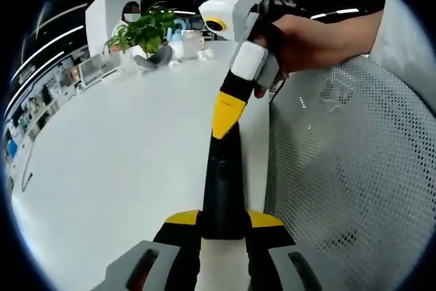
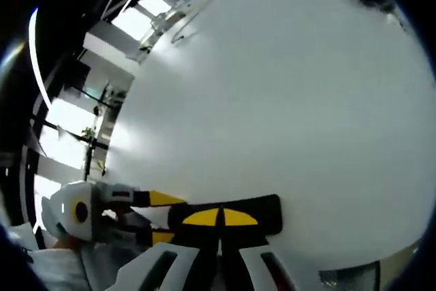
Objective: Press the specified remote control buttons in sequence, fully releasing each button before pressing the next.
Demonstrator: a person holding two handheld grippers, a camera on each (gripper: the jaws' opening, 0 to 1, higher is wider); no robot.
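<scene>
I cannot read any buttons on the black remote (image 1: 222, 189). My left hand-held gripper (image 1: 223, 231) clamps its near end above the white desk (image 1: 109, 161). My right hand-held gripper (image 2: 219, 217) has its yellow tips together, pressed on the remote's top face, gripping nothing

Bright even office light, glare washed out the white table (image 2: 286, 100), edges bowed and softly blurred.
</scene>
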